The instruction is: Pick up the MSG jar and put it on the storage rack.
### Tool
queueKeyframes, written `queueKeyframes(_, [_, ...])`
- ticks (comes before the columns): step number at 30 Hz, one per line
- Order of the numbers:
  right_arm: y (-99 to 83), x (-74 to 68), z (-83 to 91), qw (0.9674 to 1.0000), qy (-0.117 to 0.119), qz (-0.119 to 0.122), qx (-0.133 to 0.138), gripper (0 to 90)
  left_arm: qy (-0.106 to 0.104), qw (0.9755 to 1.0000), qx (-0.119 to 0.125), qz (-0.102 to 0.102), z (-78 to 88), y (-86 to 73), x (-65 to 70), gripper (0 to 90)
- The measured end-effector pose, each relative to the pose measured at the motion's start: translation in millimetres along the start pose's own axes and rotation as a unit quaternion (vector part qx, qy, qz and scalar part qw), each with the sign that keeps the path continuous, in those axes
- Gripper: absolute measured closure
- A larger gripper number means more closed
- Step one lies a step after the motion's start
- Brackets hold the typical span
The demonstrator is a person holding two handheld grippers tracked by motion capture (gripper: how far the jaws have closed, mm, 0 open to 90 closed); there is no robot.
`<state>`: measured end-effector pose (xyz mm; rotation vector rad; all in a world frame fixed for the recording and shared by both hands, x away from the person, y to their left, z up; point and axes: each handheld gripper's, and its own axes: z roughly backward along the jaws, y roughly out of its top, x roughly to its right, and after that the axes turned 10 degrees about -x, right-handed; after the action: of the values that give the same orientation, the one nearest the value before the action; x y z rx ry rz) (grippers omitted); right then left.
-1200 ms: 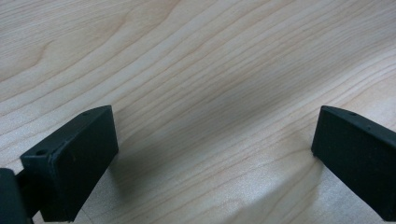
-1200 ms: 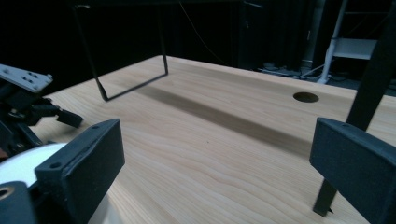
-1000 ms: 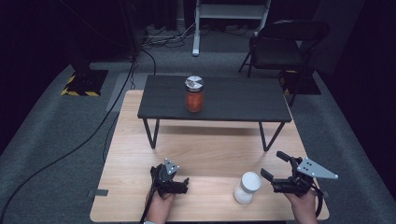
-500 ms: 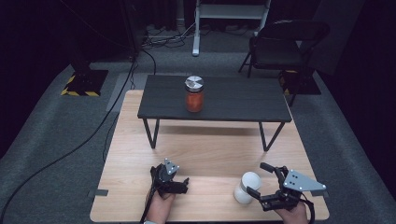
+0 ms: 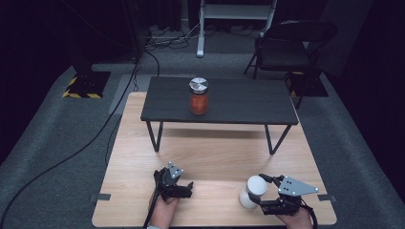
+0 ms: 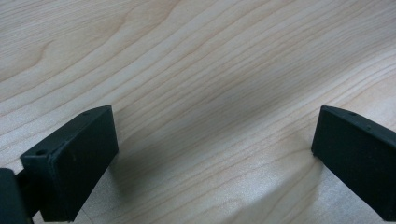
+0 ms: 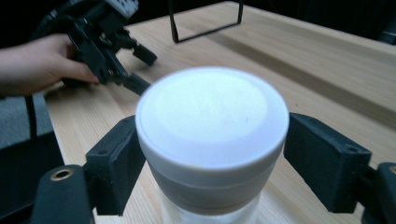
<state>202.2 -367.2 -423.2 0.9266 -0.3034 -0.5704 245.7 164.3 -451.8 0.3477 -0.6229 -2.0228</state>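
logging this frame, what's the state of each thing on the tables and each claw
white jar: upright on the wooden table, lid on, gripped below the lid
orange jar: upright on the black table, lid on, untouched
right claw: just closed on the white jar
left claw: open, resting on the wood

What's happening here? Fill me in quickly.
A person at a wooden table works a tool in each hand. The right tool has just been closing around a white-lidded jar, and its jaws now sit against the sides below the lid. The left tool rests open over bare wood. A red jar stands untouched on the small black table beyond.
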Motion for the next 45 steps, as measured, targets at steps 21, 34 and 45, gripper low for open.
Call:
queueKeyframes(21, [22.0,8.3,3.8,0.9999,0.015,0.002,0.007,33.1,0.003,1.0000,0.001,0.003,-0.8,0.7,-0.2,0.1])
queueKeyframes(34, [103.8,36.4,26.4,0.9995,-0.009,-0.014,0.026,33.1,0.002,1.0000,0.001,0.004,-2.8,3.5,-2.4,0.1])
queueKeyframes(45, [208.4,49.4,43.9,0.9992,-0.033,-0.007,0.024,33.0,0.003,1.0000,0.002,0.005,-3.0,3.4,-2.1,0.1])
